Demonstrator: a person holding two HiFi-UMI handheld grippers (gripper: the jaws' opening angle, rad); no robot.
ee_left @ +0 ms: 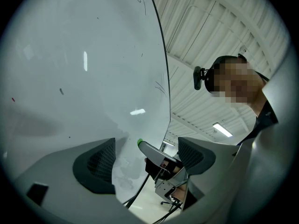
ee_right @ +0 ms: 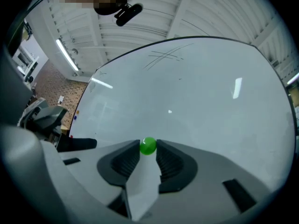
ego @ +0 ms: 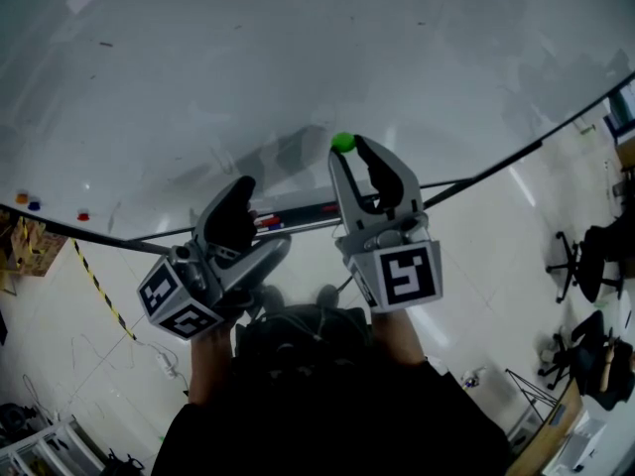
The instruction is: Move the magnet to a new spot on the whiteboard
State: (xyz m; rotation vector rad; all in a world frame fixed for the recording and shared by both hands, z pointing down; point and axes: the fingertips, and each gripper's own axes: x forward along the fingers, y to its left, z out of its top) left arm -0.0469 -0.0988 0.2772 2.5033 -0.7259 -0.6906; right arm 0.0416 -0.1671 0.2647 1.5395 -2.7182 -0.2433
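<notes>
The right gripper [ego: 349,150] was clamped on the green magnet [ee_right: 148,145], with one pad against each side of the ball at the very tips of the jaws. The magnet sat up against the whiteboard [ego: 298,58], though I could not tell whether it touched the surface.

In the head view, bare board spread out from the magnet through 9, 12 and 3 o'clock. That was wide, unmarked room on every upper side. The left gripper [ego: 265,211] hung at about 7 o'clock from the magnet. Its jaws were apart with nothing between them, and it sat close to the board's lower part.

Between the two grippers, at 7 o'clock and just beside the right one, lay the marker tray [ego: 298,214] with red-capped markers. The board's black frame [ego: 496,167] ran along behind the tray, sweeping from 8 o'clock out to 2 o'clock. It closed off the room below the magnet.

Far out at 9 o'clock, near that same edge, a few small coloured magnets [ego: 28,202] sat well apart from the green one.

In the right gripper view, the far edge of the board arched over at 12 o'clock. Faint pen scribbles [ee_right: 163,55] lay just inside that edge, well clear of the magnet.
</notes>
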